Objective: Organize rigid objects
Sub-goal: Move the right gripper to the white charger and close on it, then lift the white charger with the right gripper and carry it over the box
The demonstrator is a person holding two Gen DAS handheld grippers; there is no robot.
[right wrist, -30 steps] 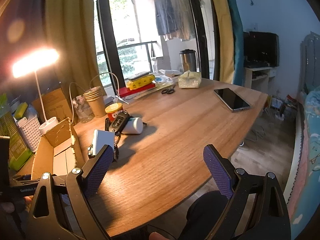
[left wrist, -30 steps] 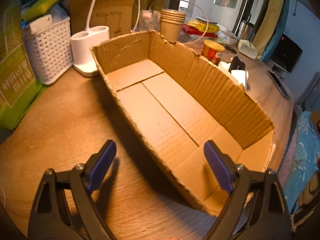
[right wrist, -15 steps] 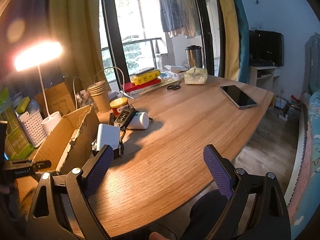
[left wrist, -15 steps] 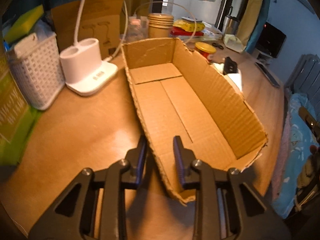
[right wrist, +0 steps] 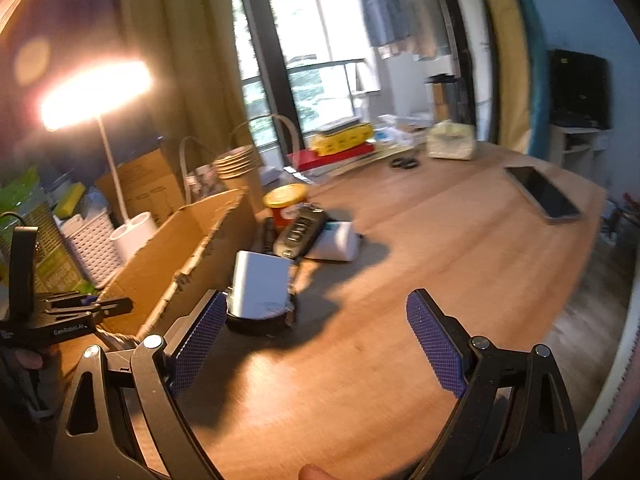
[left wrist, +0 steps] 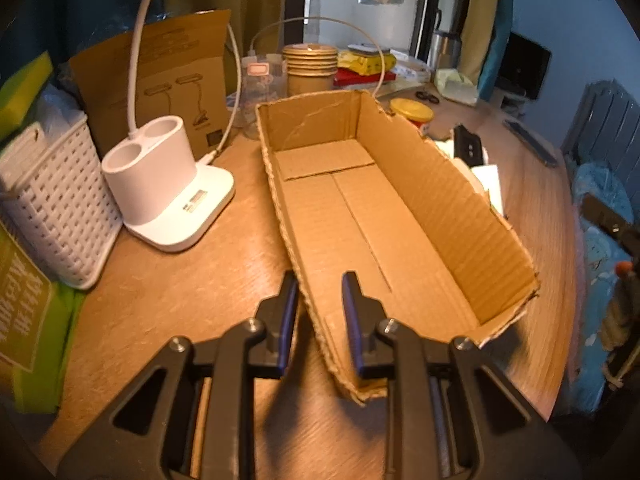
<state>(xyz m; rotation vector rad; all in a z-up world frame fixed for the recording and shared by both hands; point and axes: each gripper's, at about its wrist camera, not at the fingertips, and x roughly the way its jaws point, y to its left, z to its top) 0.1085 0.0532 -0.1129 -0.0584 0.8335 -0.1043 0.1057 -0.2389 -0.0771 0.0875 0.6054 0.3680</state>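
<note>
An empty open cardboard box [left wrist: 360, 216] lies on the wooden table. My left gripper [left wrist: 318, 312] straddles its near left wall, jaws nearly closed on the cardboard edge; it also shows in the right wrist view [right wrist: 80, 312]. My right gripper [right wrist: 316, 340] is open and empty above the table. Just beyond its left finger lie a white power adapter [right wrist: 260, 284] on a black round thing, a black car key [right wrist: 300, 232], a white cylinder [right wrist: 336, 242] and a yellow-lidded jar [right wrist: 286, 202], all beside the box [right wrist: 180, 252].
A white lamp base [left wrist: 160, 184] and a white woven basket [left wrist: 52, 200] stand left of the box. Paper cups [left wrist: 310, 68], a cardboard sheet [left wrist: 160, 80] and books stand behind. A phone [right wrist: 542, 194] and scissors [right wrist: 404, 162] lie on the far right of the table.
My left gripper went from wide open to closed over the box's near left wall, and the box has shifted and turned. My right gripper has moved closer to the pile of small objects.
</note>
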